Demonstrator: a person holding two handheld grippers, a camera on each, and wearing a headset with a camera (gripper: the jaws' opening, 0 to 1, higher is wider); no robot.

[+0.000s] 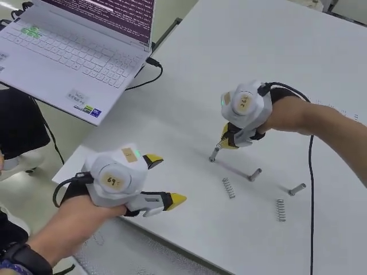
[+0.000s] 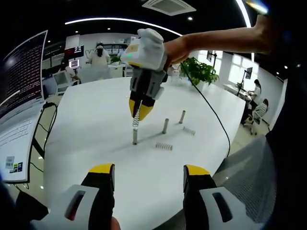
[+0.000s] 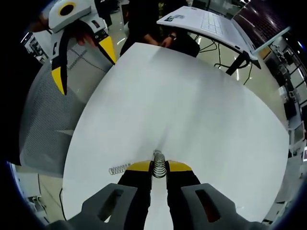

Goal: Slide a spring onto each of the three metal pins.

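Right gripper (image 1: 229, 141): clenched on the held spring (image 2: 136, 120), which hangs down from its tips.
Held spring axis: upright, nearly in line with the left pin (image 1: 214, 153) directly below it; its lower end meets the pin's top (whether it has started over the tip, I cannot tell).
Coming move: by my judgement a straight push down along the pin, keeping the spring in line with it.
Left gripper (image 1: 165, 180): released, jaws wide apart, holding nothing, at the near left of the table (image 1: 241, 51), well apart from the pins; the right arm is nearer.
Middle pin (image 1: 254, 175), right pin (image 1: 296, 189): upright, bare.
Left loose spring (image 1: 229, 187): lying flat, just near of the gap between the left and middle pins.
Right loose spring (image 1: 280, 209): lying flat, just near of the right pin.
Holders: the pins serve here; none carries a seated spring yet.
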